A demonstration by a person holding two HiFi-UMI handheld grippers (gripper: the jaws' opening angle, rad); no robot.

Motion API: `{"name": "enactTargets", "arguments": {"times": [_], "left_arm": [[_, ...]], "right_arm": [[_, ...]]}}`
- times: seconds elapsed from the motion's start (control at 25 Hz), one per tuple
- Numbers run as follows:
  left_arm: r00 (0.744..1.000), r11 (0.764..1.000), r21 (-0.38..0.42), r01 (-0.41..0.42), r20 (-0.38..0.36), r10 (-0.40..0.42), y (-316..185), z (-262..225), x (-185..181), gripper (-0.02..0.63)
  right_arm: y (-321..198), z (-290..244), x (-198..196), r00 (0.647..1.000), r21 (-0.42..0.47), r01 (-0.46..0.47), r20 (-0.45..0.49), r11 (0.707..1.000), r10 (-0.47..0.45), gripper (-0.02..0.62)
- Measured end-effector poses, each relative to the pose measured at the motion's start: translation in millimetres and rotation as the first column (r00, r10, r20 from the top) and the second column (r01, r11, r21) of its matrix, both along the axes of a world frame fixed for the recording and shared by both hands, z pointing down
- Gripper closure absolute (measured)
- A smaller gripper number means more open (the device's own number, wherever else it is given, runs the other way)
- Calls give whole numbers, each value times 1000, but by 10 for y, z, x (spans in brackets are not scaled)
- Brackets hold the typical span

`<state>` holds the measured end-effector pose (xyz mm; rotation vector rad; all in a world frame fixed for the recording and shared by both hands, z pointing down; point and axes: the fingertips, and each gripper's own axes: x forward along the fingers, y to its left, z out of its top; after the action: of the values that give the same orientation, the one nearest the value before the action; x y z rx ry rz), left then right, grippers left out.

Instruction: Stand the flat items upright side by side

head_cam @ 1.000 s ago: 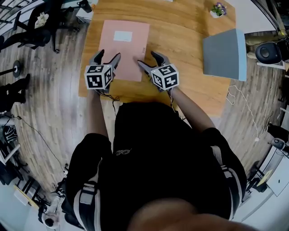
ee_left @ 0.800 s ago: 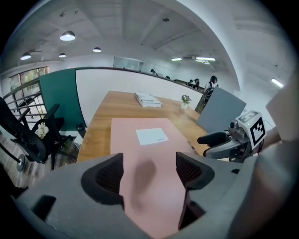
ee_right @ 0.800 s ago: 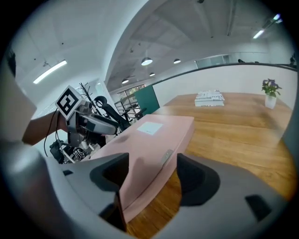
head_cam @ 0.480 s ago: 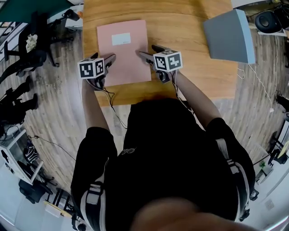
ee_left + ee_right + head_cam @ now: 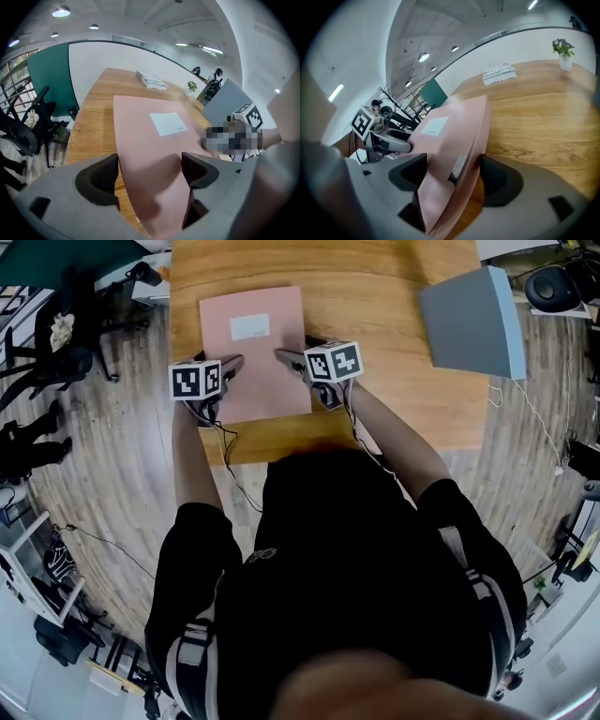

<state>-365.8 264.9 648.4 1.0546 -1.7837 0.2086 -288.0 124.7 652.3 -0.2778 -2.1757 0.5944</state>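
**Colleague:** Where is the thing at this moment?

**Me:** The pink folder (image 5: 253,352) lies flat on the counter (image 5: 394,296), in the near left part. Its long left side runs close to the counter's left edge, and its short near side is not far from the near edge. On the cover, toward the far end, there is a white label (image 5: 249,327).

**Colleague:** And your two tools?

**Me:** I have both at the near end of the folder, one on each side. The left tongs (image 5: 220,363) are at the folder's left side. In the left gripper view I see the jaws wide apart (they have just been opening). The near left part of the folder is between them, but they do not clamp it.

**Colleague:** The right one is the same?

**Me:** Nearly the same. The right tongs (image 5: 296,352) are at the folder's right side, and their jaws have also just been opening and stand apart. In the right gripper view one jaw is over the pink cover and the other over the bare wood. The thick right edge of the folder is between them and carries a small strip label (image 5: 457,169). Nothing is gripped there.

**Colleague:** What else is on the counter?

**Me:** A grey flat item (image 5: 473,320) is at the right edge, well apart from the pink one. From above I cannot tell if it stands or leans. Toward the far end are a stack of white booklets (image 5: 151,80) and a small plant (image 5: 563,49).
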Motion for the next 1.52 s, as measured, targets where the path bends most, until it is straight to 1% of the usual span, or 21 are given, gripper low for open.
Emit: {"name": "enactTargets", "arguments": {"times": [0.12, 0.28, 0.48, 0.64, 0.96, 1.12, 1.32, 1.44, 1.52], "left_arm": [[999, 1000, 19, 17, 48, -18, -72, -49, 25, 175], [986, 996, 84, 29, 160, -43, -274, -252, 62, 173], [948, 987, 157, 19, 312, -68, -569, -575, 109, 173], [912, 982, 191, 5, 401, -83, -787, -753, 147, 173], [855, 974, 225, -11, 507, -107, -1096, -974, 311, 173], [828, 974, 228, -6, 547, -123, -1140, -1054, 362, 172], [797, 972, 235, -6, 588, -137, -1164, -1098, 437, 172], [775, 971, 240, -16, 616, -140, -1201, -1131, 482, 172], [757, 970, 240, -27, 638, -137, -1224, -1152, 510, 172]], "right_arm": [[-54, -106, -17, 998, 54, 1, 56, 999, -4, 244], [-255, -312, -8, 988, 109, -2, 152, 994, -15, 245], [-564, -638, 37, 959, 209, -3, 278, 978, -56, 245], [-782, -820, 77, 932, 283, -23, 352, 959, -82, 246], [-1092, -1040, 244, 891, 378, -66, 439, 923, -116, 247], [-1138, -1123, 299, 864, 416, -86, 483, 905, -140, 247], [-1167, -1174, 377, 842, 454, -116, 517, 883, -155, 247], [-1193, -1199, 415, 829, 480, -135, 534, 867, -167, 247], [-1204, -1238, 435, 814, 495, -153, 554, 855, -175, 247]]}}
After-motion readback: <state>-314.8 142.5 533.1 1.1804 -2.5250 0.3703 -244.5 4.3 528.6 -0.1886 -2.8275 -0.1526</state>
